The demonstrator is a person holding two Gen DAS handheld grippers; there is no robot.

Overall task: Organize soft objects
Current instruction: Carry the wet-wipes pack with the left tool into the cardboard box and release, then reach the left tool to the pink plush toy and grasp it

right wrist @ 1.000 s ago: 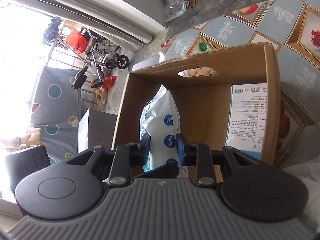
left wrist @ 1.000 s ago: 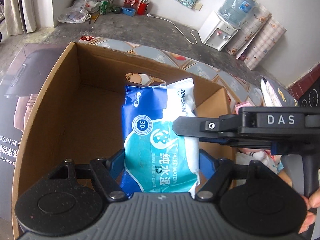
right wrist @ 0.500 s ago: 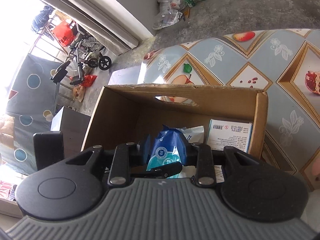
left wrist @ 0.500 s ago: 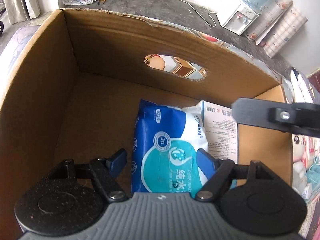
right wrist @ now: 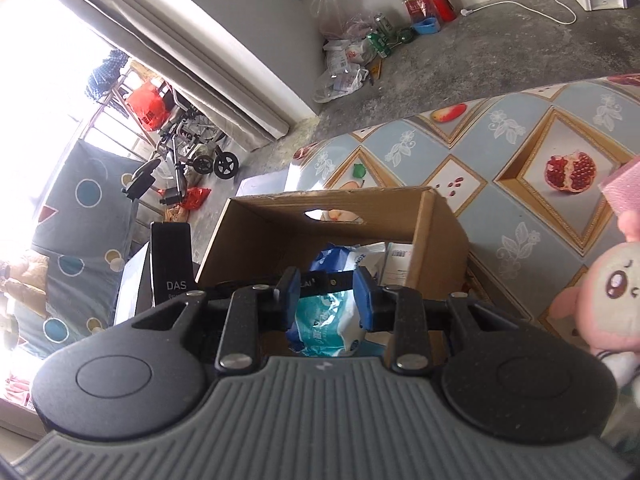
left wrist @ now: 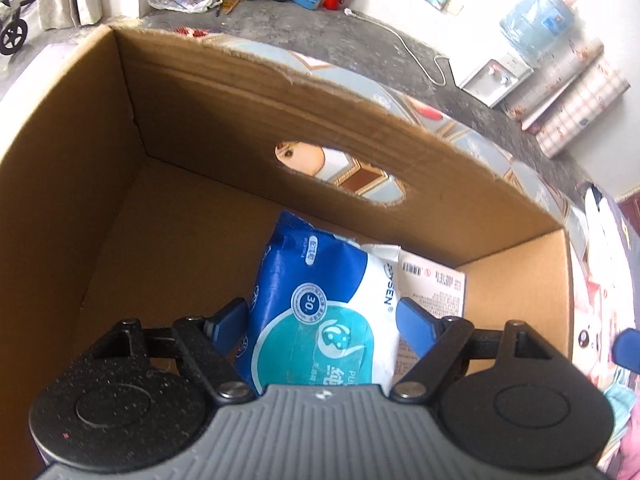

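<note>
In the lower middle of the left wrist frame, the left gripper (left wrist: 320,320) stood with its blue pads either side of the soft blue-and-white wet-wipe pack (left wrist: 320,316) deep inside the brown cardboard box (left wrist: 224,120); whether it still pinched the pack I could not tell. The right gripper (right wrist: 326,294) hung empty and partly open above the box. Placing looked nearly done; next, judging by this, the left should let go and lift clear toward the pink plush rabbit (right wrist: 608,292) at the right edge.
</note>
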